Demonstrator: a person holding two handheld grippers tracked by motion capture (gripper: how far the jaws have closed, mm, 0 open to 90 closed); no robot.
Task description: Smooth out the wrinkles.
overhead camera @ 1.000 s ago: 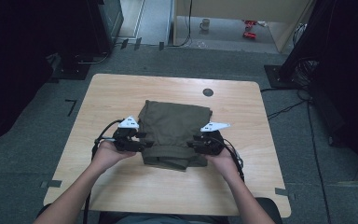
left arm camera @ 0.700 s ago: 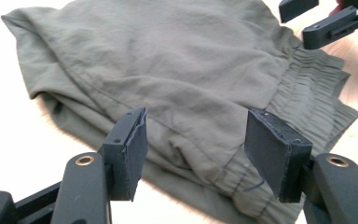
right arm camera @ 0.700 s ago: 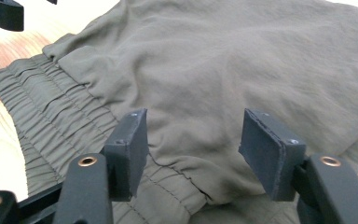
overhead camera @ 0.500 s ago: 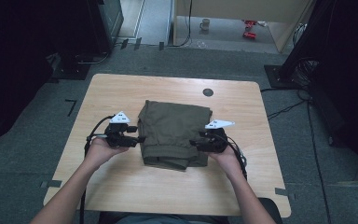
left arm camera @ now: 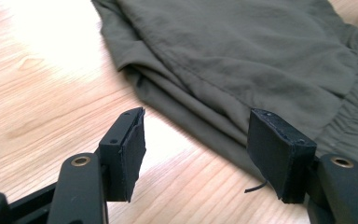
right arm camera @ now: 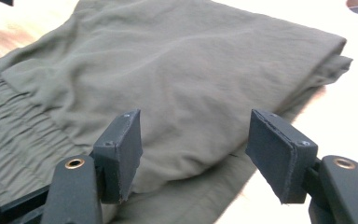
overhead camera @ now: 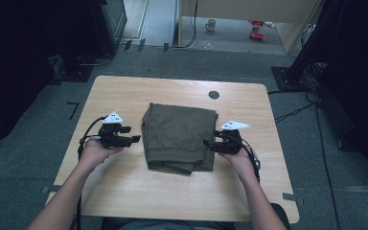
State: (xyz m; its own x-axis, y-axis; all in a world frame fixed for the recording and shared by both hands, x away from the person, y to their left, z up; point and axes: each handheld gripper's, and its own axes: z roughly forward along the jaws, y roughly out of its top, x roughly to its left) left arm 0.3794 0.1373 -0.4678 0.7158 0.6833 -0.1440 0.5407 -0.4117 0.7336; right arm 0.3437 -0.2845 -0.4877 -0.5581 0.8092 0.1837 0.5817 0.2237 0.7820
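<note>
High view, folded trousers (overhead camera: 179, 136), round table hole (overhead camera: 213, 94)

Folded olive garment (overhead camera: 179, 138) takes mid-table (overhead camera: 124, 191). Bare wood left, right, behind and in front of it gives passage. Dark round spot (overhead camera: 213, 94) behind garment, probably flush. Left gripper (overhead camera: 133, 139) stands just clear of garment's left edge.

Olive-green trousers (overhead camera: 179, 136), folded into a compact rectangle, lying flat at mid-surface, gathered elastic waistband at the near edge, fabric lightly creased
</note>
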